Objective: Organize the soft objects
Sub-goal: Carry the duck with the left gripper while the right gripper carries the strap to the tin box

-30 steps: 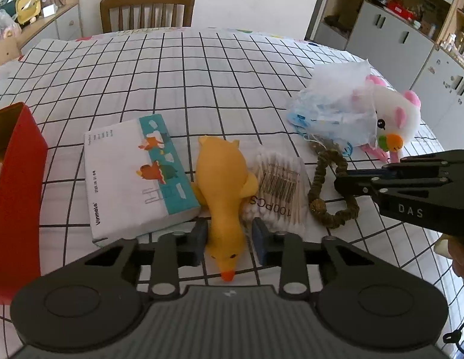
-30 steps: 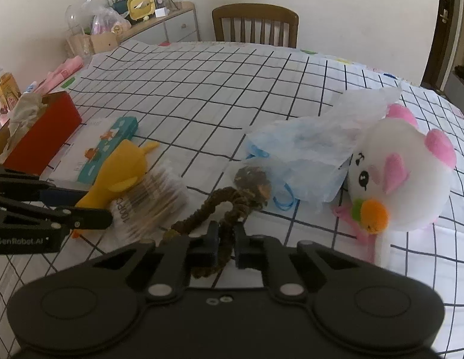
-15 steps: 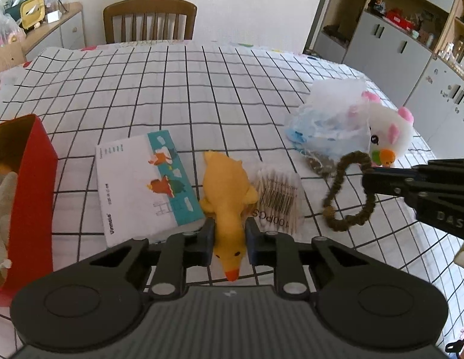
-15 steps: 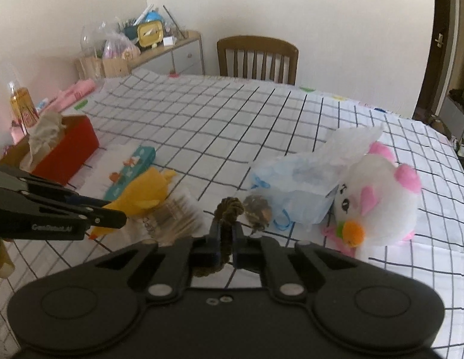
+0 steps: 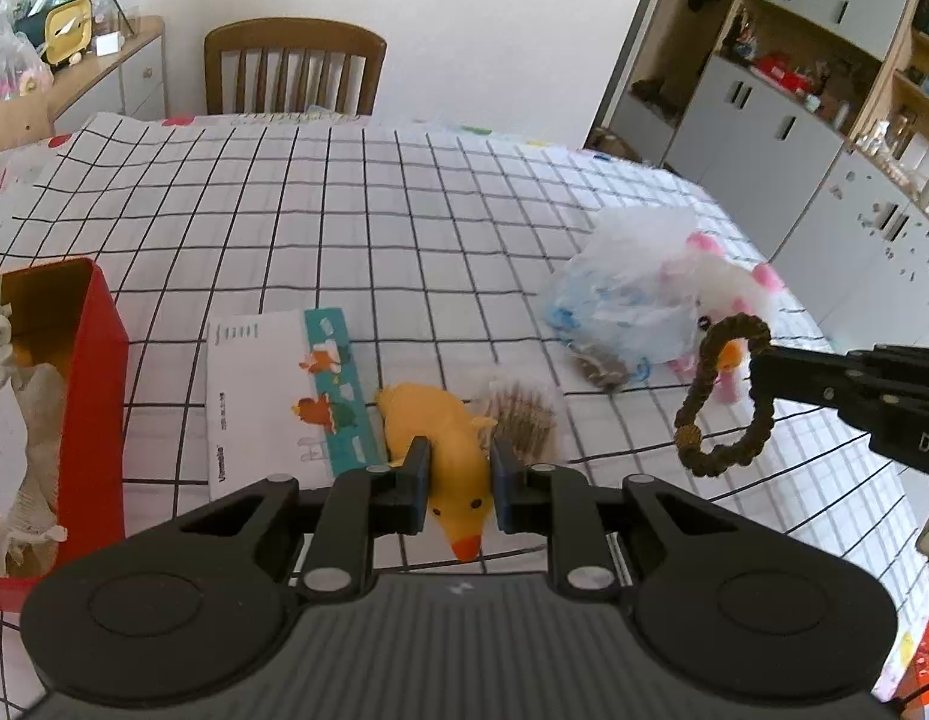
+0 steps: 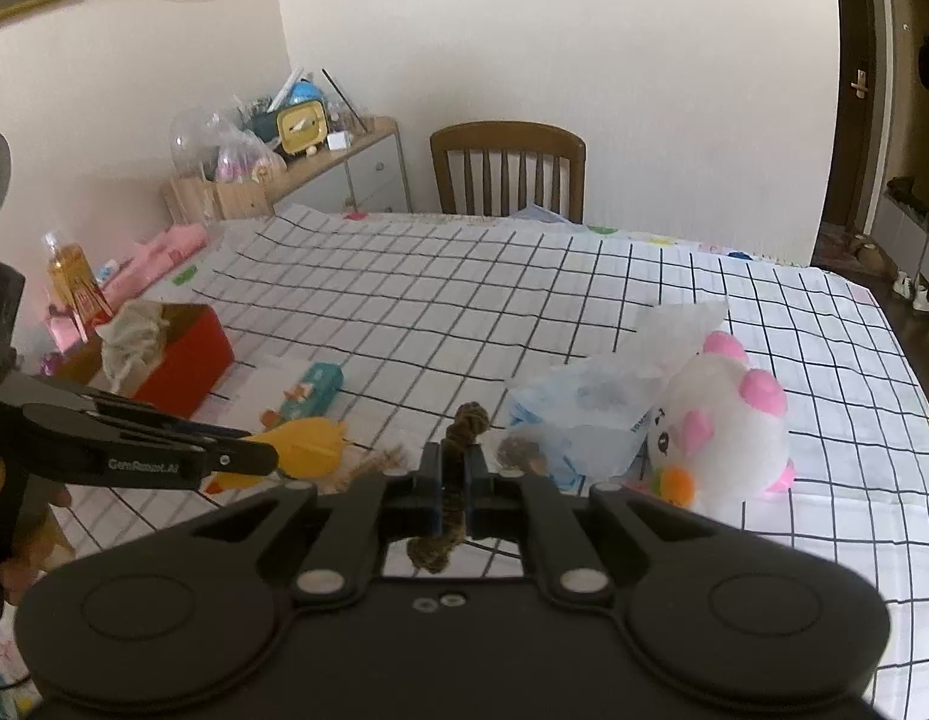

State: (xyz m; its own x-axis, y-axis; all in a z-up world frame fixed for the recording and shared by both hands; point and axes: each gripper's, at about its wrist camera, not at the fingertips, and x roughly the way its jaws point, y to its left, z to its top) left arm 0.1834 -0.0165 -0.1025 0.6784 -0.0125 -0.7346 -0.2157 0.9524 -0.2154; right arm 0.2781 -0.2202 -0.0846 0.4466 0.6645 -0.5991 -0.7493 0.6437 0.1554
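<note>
Soft toys are only partly sorted: you are pinching the yellow duck (image 5: 449, 450) in your left gripper (image 5: 458, 474) and the brown hair tie (image 6: 458, 450) in your right gripper (image 6: 455, 480), both above the table (image 5: 344, 210), while the plush toy (image 6: 728, 426) is still waiting beside the red box's (image 5: 95, 372) far end.

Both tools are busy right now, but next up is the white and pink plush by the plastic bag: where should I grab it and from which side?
Take the white and pink plush across its round body, coming from above on its far-right side. The plastic bag lies against its other side, and its face and beak point toward the camera, leaving the right flank bare.
</note>
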